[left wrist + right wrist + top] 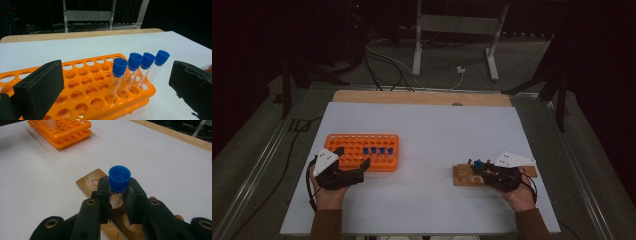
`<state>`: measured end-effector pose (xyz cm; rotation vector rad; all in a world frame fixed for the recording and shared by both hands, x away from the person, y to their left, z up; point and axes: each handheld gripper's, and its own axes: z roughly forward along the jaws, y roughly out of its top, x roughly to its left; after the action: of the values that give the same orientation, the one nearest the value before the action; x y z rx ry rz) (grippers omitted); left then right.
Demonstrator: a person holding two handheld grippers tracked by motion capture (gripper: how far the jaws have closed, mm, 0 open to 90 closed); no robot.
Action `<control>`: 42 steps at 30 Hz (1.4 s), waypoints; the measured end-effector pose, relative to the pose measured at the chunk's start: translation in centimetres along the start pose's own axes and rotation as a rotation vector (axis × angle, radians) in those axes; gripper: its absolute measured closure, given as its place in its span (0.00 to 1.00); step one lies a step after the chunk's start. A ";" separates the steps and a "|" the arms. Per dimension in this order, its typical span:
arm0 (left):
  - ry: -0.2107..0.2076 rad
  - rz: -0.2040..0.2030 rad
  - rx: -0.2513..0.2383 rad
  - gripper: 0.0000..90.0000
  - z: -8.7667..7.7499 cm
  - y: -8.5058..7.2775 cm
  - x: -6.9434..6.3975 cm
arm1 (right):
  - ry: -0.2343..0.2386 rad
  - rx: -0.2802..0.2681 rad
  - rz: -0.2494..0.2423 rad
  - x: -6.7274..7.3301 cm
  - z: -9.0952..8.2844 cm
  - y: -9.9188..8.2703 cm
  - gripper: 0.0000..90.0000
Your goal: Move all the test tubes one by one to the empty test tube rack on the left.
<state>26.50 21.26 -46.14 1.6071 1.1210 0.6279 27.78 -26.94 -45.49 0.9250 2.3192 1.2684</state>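
An orange tube rack [357, 141] lies at the table's left and holds several blue-capped clear tubes [374, 150] in a row at its right end. My left gripper [354, 156] is open at the rack's near edge. Its jaws stand wide on either side of the tubes [135, 62] and touch none of them. At the right sits a wooden holder block [463, 176]. My right gripper [479, 167] is shut on a blue-capped tube [119, 176] that stands upright in the block [91, 181]. Its pads [103, 191] press the glass just below the cap.
A white sheet [432, 130] covers the table, with a wooden strip [422, 97] along the far edge. Behind the table stand a metal frame's legs [417, 50] and loose cables [382, 65] on the floor. The rack [65, 130] lies far off in the right gripper view.
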 end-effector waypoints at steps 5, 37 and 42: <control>0.000 0.005 0.004 0.01 0.1 0.0 -0.1 | 0.002 -0.007 0.002 0.1 0.3 0.0 0.85; -0.007 0.015 -0.007 0.01 0.1 0.2 -0.3 | -0.004 -0.044 -0.029 0.7 -1.3 2.1 0.86; -0.011 0.017 -0.015 0.01 0.0 0.3 -0.5 | -0.007 -0.052 -0.035 0.8 -1.8 2.6 0.86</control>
<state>26.45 20.83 -45.78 1.6065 1.0934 0.6368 27.19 -26.50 -42.35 0.8665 2.2757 1.3029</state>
